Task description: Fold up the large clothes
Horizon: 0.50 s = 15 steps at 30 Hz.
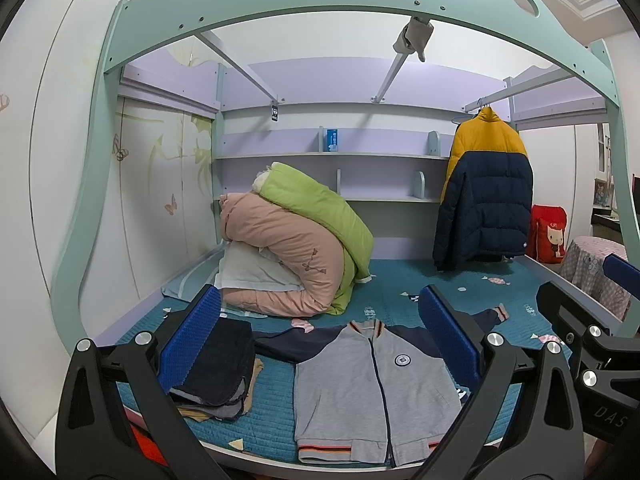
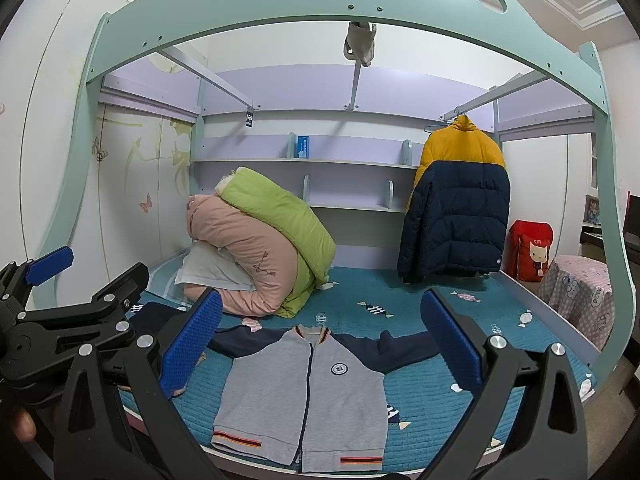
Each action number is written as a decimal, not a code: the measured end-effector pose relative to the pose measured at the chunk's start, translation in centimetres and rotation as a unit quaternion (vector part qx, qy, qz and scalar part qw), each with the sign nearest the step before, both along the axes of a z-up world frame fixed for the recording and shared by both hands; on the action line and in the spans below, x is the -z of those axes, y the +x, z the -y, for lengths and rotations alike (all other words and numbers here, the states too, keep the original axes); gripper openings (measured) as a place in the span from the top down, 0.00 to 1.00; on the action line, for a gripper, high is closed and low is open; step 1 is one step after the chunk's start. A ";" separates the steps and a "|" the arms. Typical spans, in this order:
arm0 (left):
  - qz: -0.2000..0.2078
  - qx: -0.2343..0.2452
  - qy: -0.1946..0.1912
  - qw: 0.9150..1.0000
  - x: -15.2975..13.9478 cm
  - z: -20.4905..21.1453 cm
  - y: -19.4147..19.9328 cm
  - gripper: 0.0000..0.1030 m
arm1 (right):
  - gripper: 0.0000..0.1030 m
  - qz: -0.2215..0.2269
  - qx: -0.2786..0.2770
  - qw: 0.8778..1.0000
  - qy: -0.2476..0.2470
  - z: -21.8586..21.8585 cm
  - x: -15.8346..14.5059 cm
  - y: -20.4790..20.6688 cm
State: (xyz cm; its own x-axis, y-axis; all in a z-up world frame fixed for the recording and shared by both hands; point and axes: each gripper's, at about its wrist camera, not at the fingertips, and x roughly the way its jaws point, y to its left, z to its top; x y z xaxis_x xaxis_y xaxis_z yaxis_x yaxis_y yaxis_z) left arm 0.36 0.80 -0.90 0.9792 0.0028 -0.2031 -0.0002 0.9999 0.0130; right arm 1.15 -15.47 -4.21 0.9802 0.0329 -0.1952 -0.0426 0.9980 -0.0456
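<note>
A grey zip jacket (image 1: pixel 372 392) with navy sleeves lies flat, front up, on the teal bedspread (image 1: pixel 272 412) near the bed's front edge. The right wrist view shows the same jacket (image 2: pixel 308 396) with both sleeves spread sideways. My left gripper (image 1: pixel 320 340) hovers open above the jacket's collar, holding nothing between its blue pads (image 1: pixel 192 340). My right gripper (image 2: pixel 322 344) is open too, held above the jacket and apart from it. Each gripper shows at the edge of the other's view: the right gripper (image 1: pixel 588 288) and the left gripper (image 2: pixel 84 276).
A stack of folded dark clothes (image 1: pixel 216 372) lies left of the jacket. Rolled pink and green quilts (image 1: pixel 296 248) sit at the back left. A yellow and navy puffer coat (image 1: pixel 484 196) hangs at the back right. A red bag (image 2: pixel 530 250) and covered stool (image 2: pixel 580 292) stand at right.
</note>
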 end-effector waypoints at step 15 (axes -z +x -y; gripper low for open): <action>-0.001 -0.003 0.001 1.000 0.5 -0.4 -0.3 0.04 | 0.07 -0.001 0.001 1.000 0.003 -0.4 0.0 0.2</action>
